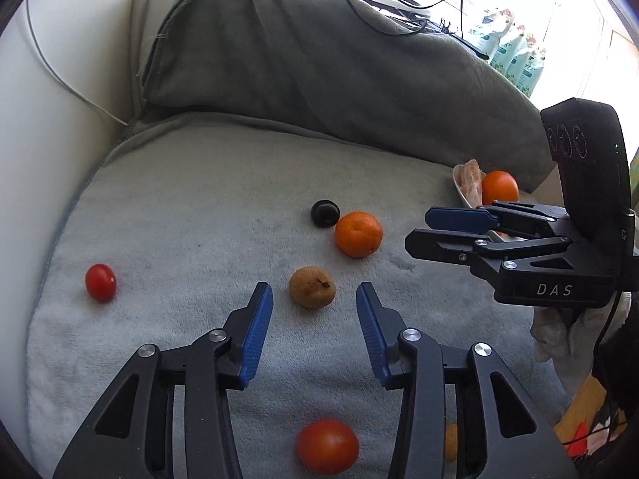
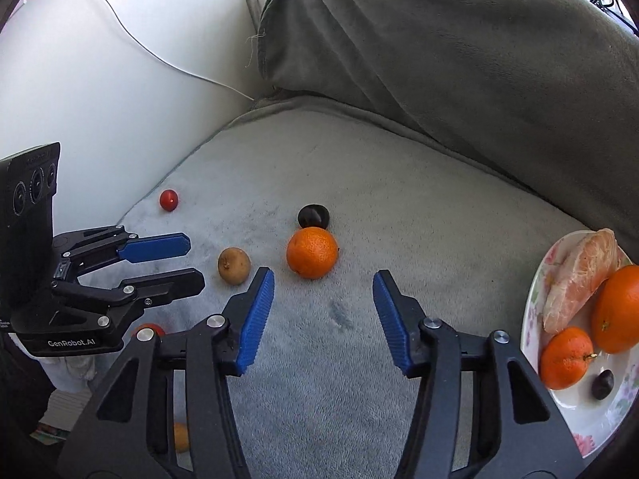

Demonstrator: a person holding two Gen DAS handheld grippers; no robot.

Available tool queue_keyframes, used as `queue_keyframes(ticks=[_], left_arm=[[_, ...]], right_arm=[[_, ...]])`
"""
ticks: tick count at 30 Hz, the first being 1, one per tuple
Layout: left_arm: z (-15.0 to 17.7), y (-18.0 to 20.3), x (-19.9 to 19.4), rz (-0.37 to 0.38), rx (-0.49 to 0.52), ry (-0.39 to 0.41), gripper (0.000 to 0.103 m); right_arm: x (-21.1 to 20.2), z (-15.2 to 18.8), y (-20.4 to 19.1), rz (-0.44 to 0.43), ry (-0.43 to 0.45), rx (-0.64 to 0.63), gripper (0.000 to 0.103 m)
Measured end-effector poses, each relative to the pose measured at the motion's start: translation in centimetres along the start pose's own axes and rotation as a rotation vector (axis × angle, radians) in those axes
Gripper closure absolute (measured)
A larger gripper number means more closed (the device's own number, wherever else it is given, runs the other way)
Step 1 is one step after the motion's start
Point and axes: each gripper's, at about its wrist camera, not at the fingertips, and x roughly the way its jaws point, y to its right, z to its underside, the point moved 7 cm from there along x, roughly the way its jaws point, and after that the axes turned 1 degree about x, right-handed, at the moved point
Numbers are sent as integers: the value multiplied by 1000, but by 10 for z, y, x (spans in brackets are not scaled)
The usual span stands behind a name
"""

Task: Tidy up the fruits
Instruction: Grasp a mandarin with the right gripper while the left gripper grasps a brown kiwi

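Observation:
Loose fruit lies on a grey blanket: a brown fruit [image 1: 312, 287] [image 2: 234, 266], a mandarin [image 1: 358, 234] [image 2: 312, 252], a dark plum [image 1: 325, 212] [image 2: 314, 216], a small tomato [image 1: 100, 282] [image 2: 169, 199] and a larger tomato [image 1: 327, 446]. My left gripper [image 1: 314, 295] [image 2: 195, 257] is open and empty, just short of the brown fruit. My right gripper [image 2: 323, 281] [image 1: 417, 227] is open and empty, short of the mandarin. A floral plate [image 2: 575, 407] on the right holds two oranges, a dark plum and a peeled pinkish fruit.
A rumpled grey blanket [image 1: 319, 64] covers the sofa back behind the seat. A white armrest [image 2: 80, 80] with a thin cable stands on the left. A small orange fruit [image 2: 180, 437] lies near the front edge. Papers [image 1: 587, 419] lie off the seat's right edge.

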Motion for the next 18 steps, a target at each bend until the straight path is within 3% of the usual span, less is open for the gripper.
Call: queue_keyframes(ticks=[18], left_arm=[[-2,2,29,-22,45,-71,67]], right_arm=[[37,-13,-4,-31,-57,-7,54]])
